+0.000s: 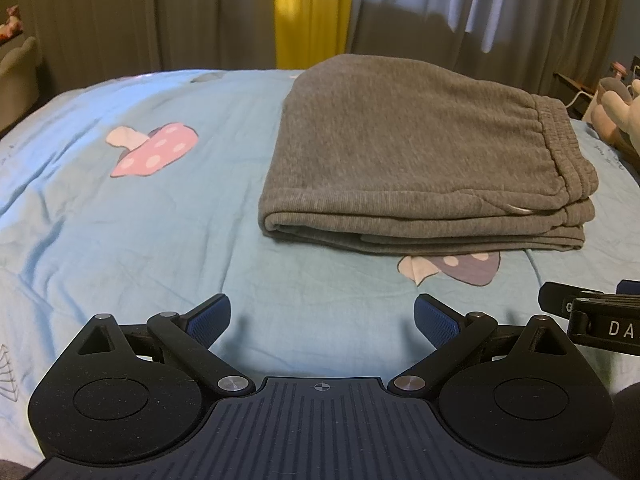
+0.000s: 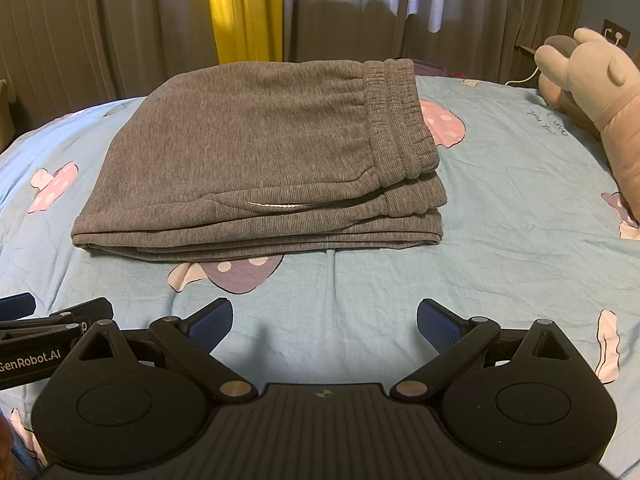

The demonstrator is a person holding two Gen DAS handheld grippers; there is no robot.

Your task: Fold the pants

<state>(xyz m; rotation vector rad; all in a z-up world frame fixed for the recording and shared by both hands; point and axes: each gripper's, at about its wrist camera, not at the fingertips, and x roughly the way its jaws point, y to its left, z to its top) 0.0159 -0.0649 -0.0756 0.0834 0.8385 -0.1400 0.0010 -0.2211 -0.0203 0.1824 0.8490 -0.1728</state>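
On the light blue bedsheet (image 2: 480,200), printed with mushrooms, the grey pants (image 2: 256,168) lie folded into a thick stack, elastic waistband toward the right. I hold both tools back at the near edge, well apart from the cloth. Left gripper (image 1: 322,316): jaws spread wide, nothing between the blue pads. Right gripper (image 2: 324,320): same, released and empty. A plush toy (image 2: 600,92) sits far right; curtains (image 2: 248,8) hang behind the bed.

We are viewing a bed (image 2: 460,248) under a light-blue mushroom-print sheet (image 1: 120,220), with folded grey pants (image 2: 256,164) lying on it and a plush toy (image 2: 600,92) resting at its right edge.
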